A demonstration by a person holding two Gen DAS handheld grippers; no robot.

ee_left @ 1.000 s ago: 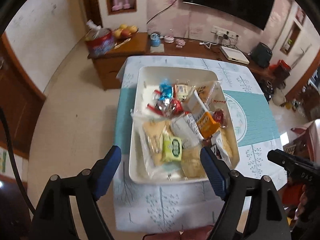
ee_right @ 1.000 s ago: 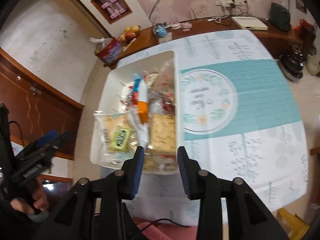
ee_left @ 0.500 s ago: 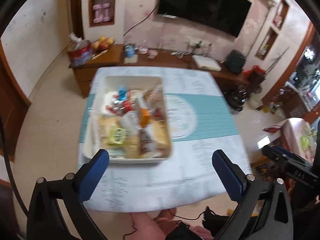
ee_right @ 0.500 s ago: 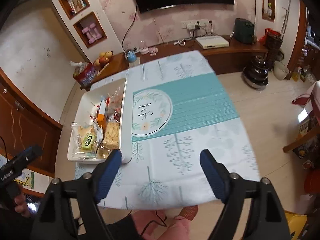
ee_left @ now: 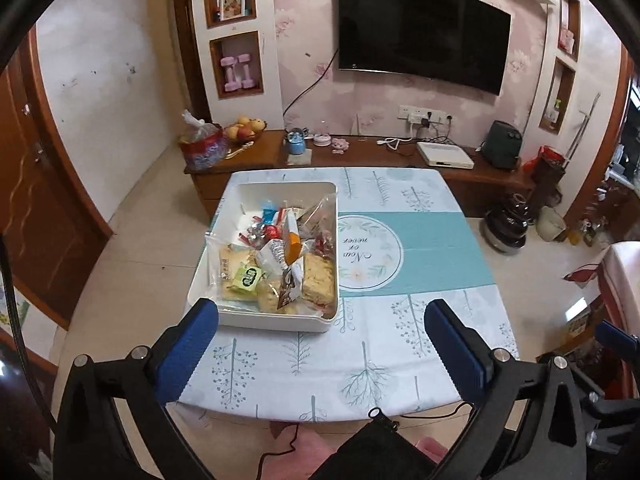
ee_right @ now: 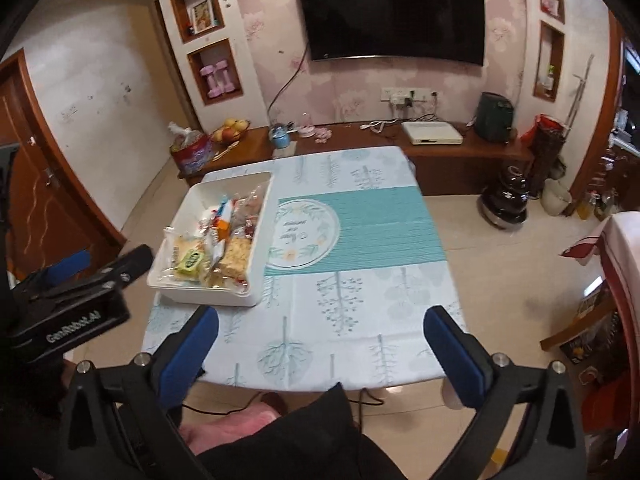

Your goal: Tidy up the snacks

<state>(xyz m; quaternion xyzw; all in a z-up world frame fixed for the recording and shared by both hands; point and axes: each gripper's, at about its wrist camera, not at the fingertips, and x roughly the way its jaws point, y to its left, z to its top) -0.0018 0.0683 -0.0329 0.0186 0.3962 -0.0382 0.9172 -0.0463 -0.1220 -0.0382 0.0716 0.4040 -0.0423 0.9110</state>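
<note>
Your white bin [ee_left: 256, 322] is the landmark: it sits on the left part of the tablecloth [ee_left: 360, 356], its long side just beside the round floral print [ee_left: 370, 254]

Inside the bin: wrapped snacks [ee_left: 280, 264] piled toward the near and right walls, among them a green-labelled packet [ee_left: 246, 278] at the near left, an orange-and-white packet [ee_left: 291, 240] standing in the middle, and a crumbly cake in clear wrap [ee_left: 318, 278] against the right wall; small red and blue sweets [ee_left: 266, 220] lie behind these

Your left gripper [ee_left: 320, 334] hangs in the air on the near side of the bin, jaws spread wide, nothing between them

Your right gripper [ee_right: 320, 334] hangs near and to the right of the bin, over the tablecloth's near edge; its jaws have just been opening and stand wide apart, nothing between them

Behind the bin, past the tablecloth: a low wooden cabinet [ee_left: 360, 156] with a fruit bowl [ee_left: 244, 130]
</note>
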